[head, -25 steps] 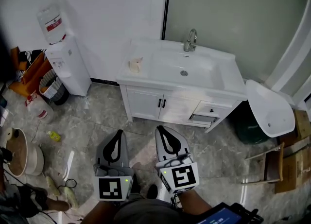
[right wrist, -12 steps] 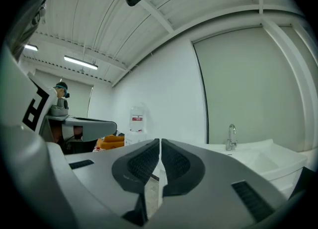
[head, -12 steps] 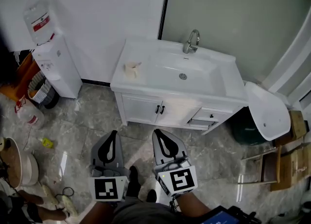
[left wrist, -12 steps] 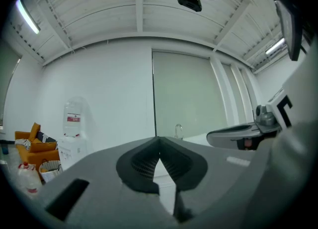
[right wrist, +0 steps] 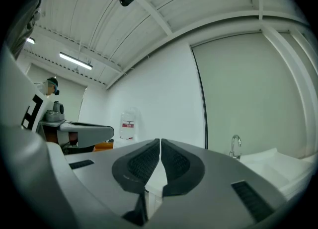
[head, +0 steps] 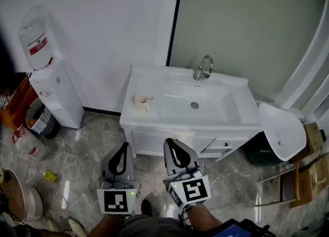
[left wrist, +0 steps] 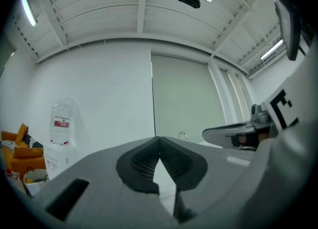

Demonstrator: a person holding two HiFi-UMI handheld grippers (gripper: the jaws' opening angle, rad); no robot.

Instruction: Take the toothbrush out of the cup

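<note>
Standing on the vanity (head: 244, 117) top's left front corner, the cup (head: 140, 104) holds the toothbrush (head: 148, 98) tilted rightward, well ahead of the left gripper (head: 124, 147) and right gripper (head: 171, 144), both empty with jaws pressed together; the left is nearer.

Ahead of the left gripper (head: 125, 146) and the right gripper (head: 170, 142) stands a white vanity (head: 154, 130) with a chrome tap (head: 204, 67). Behind it a white wall (head: 103, 20) meets a grey-green panel (head: 247, 25). Left of the left gripper, a water dispenser (head: 51, 94) stands on the grey marble floor (head: 92, 138). Well to the right of the right gripper lie cardboard boxes (head: 308, 177). Overhead, a ribbed white ceiling (left wrist: 99, 9) carries tube lights (right wrist: 75, 60).
</note>
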